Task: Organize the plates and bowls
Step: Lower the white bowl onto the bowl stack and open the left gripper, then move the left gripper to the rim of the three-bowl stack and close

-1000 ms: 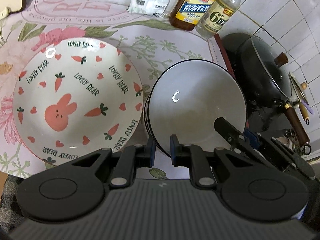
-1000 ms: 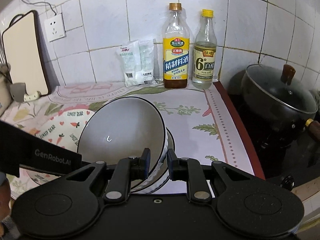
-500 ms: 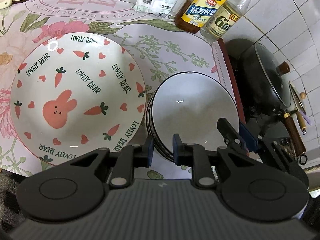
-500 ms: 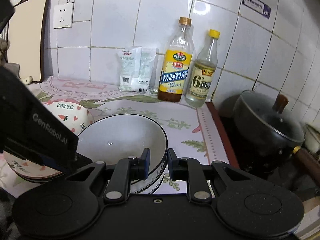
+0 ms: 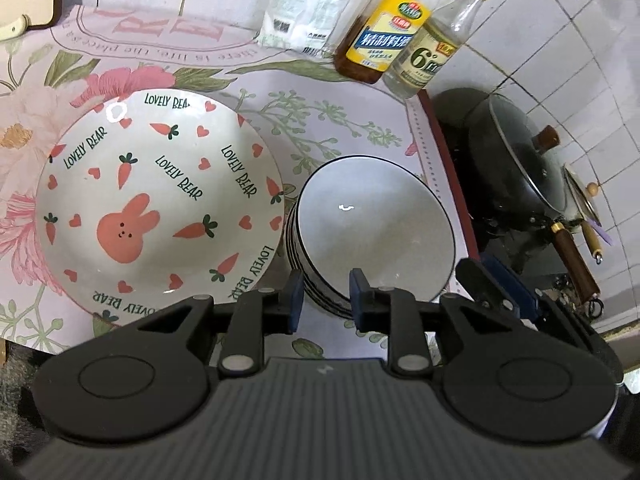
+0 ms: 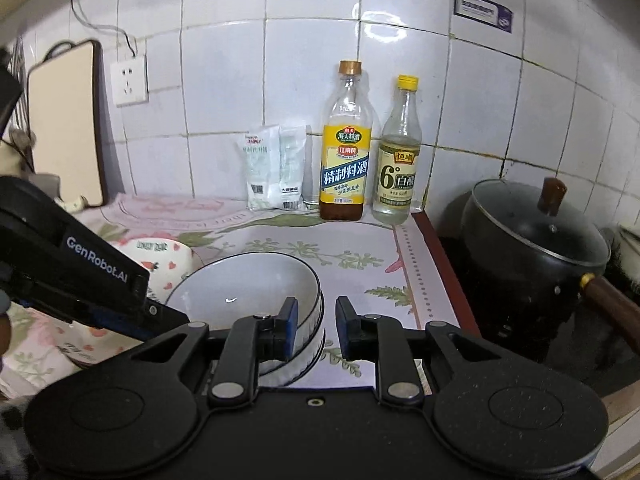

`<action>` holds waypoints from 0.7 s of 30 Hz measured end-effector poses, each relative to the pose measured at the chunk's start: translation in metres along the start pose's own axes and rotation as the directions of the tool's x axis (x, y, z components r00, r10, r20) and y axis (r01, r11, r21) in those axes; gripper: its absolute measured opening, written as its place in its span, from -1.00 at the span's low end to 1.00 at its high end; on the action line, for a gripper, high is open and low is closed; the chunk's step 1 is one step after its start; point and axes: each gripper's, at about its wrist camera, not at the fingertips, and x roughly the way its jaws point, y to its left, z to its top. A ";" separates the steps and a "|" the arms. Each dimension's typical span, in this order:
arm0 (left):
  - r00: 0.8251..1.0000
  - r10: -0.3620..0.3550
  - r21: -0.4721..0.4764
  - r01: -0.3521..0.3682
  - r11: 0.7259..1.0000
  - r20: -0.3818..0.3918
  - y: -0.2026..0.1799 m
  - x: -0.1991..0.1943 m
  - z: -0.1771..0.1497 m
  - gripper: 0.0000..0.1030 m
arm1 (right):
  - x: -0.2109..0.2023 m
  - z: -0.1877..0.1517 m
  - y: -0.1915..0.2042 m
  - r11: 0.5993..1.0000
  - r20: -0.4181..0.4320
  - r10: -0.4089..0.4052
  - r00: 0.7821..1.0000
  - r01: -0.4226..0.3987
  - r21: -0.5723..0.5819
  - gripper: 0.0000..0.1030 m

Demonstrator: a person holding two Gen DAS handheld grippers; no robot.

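- The left tool (image 5: 323,300) has just been opening its jaws; they now stand apart on either side of the near rim of the stack of grey bowls (image 5: 376,228), and the blue pads do not seem to press on it.
- The right tool (image 6: 316,330) has its jaws a little apart as well and has just been opening them slightly; the right-hand rim of the top grey bowl lies between them, close to the left pad, with a clear gap to the right pad.
- In the left wrist view the right tool shows at the stack's right edge, and in the right wrist view the left tool's black body crosses the left side.
- The stack of grey bowls sits nested and upright on the flowered mat (image 5: 340,128) that covers the desk.
- Just beside the stack, on its left, lies the carrot-and-rabbit plate (image 5: 160,204), printed "LOVELY BEAR"; their rims nearly touch.
- Behind them, against the tiled wall, stand a cooking-wine bottle (image 6: 347,160) and a clear vinegar bottle (image 6: 398,160), with white packets (image 6: 272,172) to their left.
- A cutting board (image 6: 64,128) leans on the wall at the far left, near a wall socket (image 6: 128,80).
- To the right of the desk, a black lidded pot (image 6: 532,236) sits on the stove.
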 end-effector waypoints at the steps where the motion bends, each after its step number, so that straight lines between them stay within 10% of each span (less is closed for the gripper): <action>1: 1.000 -0.003 0.008 0.003 1.000 0.004 0.000 -0.003 -0.002 -0.53 | -0.004 -0.001 -0.002 1.000 0.001 0.012 1.000 -0.012 0.013 -0.52; 21: 0.970 -0.111 0.265 0.051 0.963 0.216 -0.018 -0.053 -0.064 -0.53 | -0.065 -0.033 -0.005 0.991 0.059 0.132 0.990 -0.131 -0.012 -0.24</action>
